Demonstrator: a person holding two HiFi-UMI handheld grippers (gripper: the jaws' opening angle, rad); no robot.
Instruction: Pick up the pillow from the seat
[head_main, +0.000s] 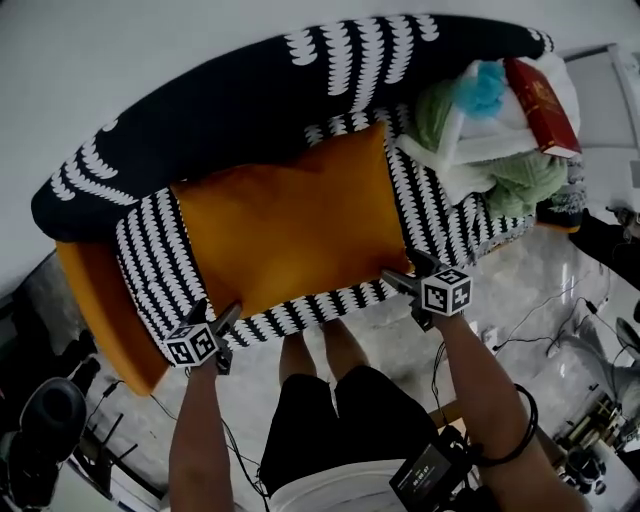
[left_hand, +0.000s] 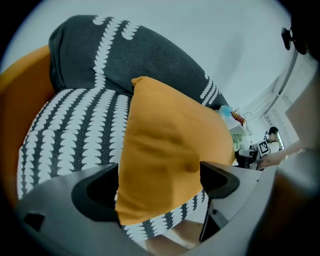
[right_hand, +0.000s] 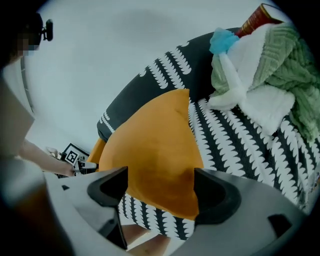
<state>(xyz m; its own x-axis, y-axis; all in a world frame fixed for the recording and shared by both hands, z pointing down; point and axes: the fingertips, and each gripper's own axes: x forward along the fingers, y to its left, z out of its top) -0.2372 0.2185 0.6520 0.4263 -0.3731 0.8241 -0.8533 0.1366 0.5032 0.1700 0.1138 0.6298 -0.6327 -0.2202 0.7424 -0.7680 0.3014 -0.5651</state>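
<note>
An orange pillow (head_main: 290, 225) lies flat on the black-and-white patterned seat (head_main: 150, 270) of a sofa. My left gripper (head_main: 225, 312) is at the pillow's near left corner and stands open, with that corner (left_hand: 165, 155) between its jaws. At the near right corner my right gripper (head_main: 405, 268) is open too, its jaws on either side of the pillow's edge (right_hand: 157, 155). In both gripper views the pads sit wide, and neither pinches the fabric. The pillow rests on the seat.
The sofa's dark backrest (head_main: 250, 90) runs behind the pillow, and an orange armrest (head_main: 95, 300) closes the left end. A heap of green blanket (head_main: 525, 175), white cloth (head_main: 490, 130) and a red book (head_main: 540, 105) fills the seat's right end. Cables (head_main: 540, 320) trail over the floor.
</note>
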